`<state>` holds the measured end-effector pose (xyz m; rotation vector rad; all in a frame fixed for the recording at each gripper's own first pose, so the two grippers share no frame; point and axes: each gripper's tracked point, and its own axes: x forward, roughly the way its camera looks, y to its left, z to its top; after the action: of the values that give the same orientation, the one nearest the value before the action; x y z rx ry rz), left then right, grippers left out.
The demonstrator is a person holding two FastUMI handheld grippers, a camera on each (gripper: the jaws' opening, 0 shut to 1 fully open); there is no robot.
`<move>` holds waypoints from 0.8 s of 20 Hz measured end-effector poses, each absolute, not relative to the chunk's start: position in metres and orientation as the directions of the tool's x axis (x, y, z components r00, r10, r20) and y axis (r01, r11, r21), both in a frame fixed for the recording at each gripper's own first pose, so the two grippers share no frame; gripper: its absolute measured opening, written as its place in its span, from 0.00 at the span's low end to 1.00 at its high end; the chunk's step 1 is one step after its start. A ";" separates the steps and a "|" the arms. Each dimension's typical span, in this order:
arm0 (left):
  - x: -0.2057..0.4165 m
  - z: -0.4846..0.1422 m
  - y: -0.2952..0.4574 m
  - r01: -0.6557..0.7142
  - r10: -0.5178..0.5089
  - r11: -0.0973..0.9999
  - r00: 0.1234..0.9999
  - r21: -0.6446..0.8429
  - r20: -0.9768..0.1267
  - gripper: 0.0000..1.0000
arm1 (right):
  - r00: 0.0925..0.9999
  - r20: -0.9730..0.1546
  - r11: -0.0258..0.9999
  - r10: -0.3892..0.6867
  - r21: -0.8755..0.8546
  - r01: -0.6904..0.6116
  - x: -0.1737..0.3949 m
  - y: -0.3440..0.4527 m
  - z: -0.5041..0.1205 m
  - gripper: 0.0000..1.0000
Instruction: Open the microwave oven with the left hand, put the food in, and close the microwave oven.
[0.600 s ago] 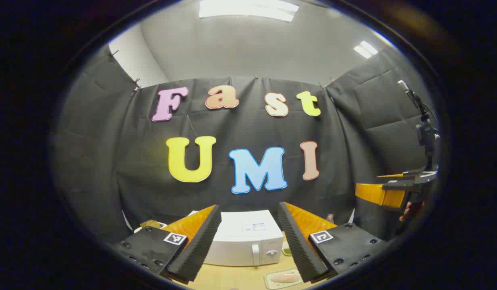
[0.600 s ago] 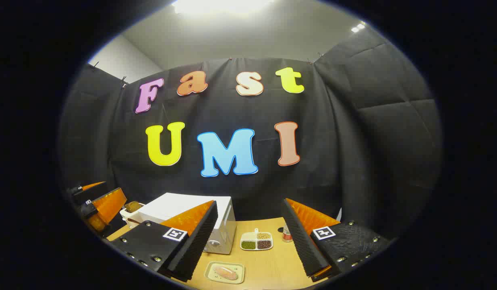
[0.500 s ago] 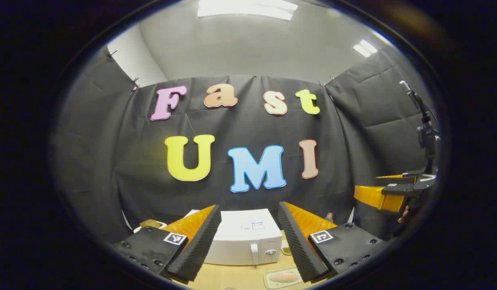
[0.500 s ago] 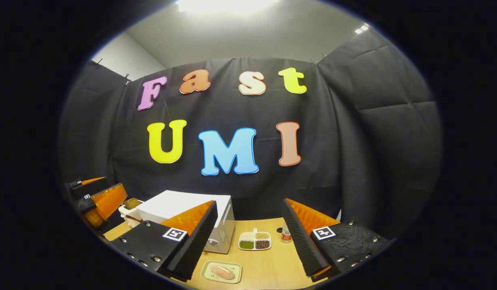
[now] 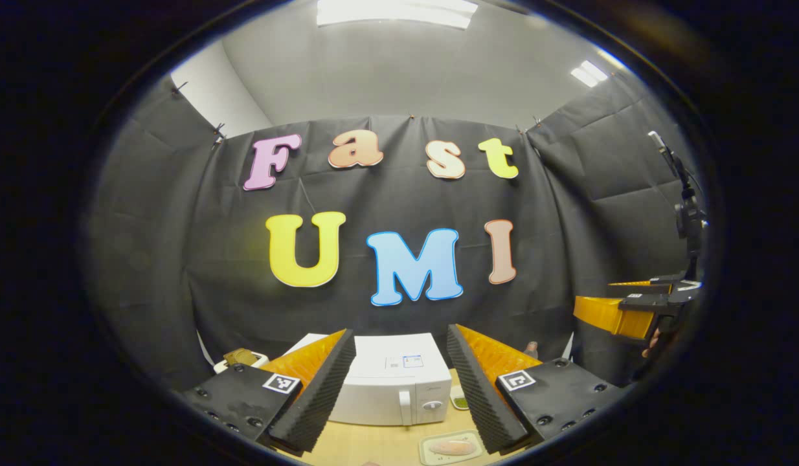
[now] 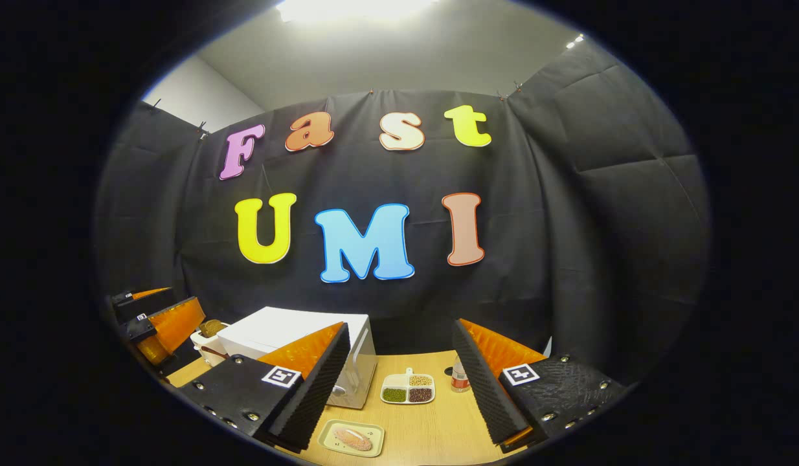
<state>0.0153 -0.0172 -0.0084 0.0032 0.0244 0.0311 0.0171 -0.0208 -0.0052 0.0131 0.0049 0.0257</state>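
Observation:
A white microwave [image 5: 380, 382] stands on the wooden table with its door closed; its handle [image 5: 405, 406] and knob sit at the front right. It appears from the side as the microwave [image 6: 289, 333] in the right gripper view. The food, a pinkish piece on a small pale tray [image 5: 452, 446], lies in front of the microwave, and shows as the tray [image 6: 351, 438]. My left gripper [image 5: 399, 340] is open and held well above the table, facing the microwave. My right gripper [image 6: 400, 330] is open too, with nothing between its fingers. Each gripper also appears in the other's view: right gripper [image 5: 623, 310], left gripper [image 6: 160, 323].
A divided dish of beans [image 6: 408, 390] and a small bottle [image 6: 460, 378] stand to the right of the microwave. A white container holding something brown [image 6: 208, 333] sits to its left. Black cloth walls close the table on three sides.
Both grippers have drifted only slightly; the microwave and tray sit a touch lower and more to the left in the right gripper view. Nothing was gripped or moved.

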 end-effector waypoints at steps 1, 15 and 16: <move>0.018 -0.009 -0.019 -0.032 0.032 0.999 0.999 0.011 -0.027 0.95 | 0.999 -0.004 0.999 0.034 0.017 -0.034 0.018 -0.021 -0.005 0.97; 0.072 -0.130 -0.017 0.016 -0.023 0.997 0.994 -0.072 -0.104 0.95 | 0.999 0.004 0.998 -0.036 0.047 0.036 0.016 -0.023 0.000 0.98; 0.078 -0.145 -0.016 0.019 -0.027 0.997 0.994 -0.076 -0.110 0.96 | 0.999 0.004 0.998 -0.053 0.044 0.053 0.015 -0.026 0.000 0.98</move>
<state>0.0783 -0.0155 -0.1448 -0.0751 0.1110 -0.0229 0.0149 -0.0257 -0.0004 0.0444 -0.0048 -0.0534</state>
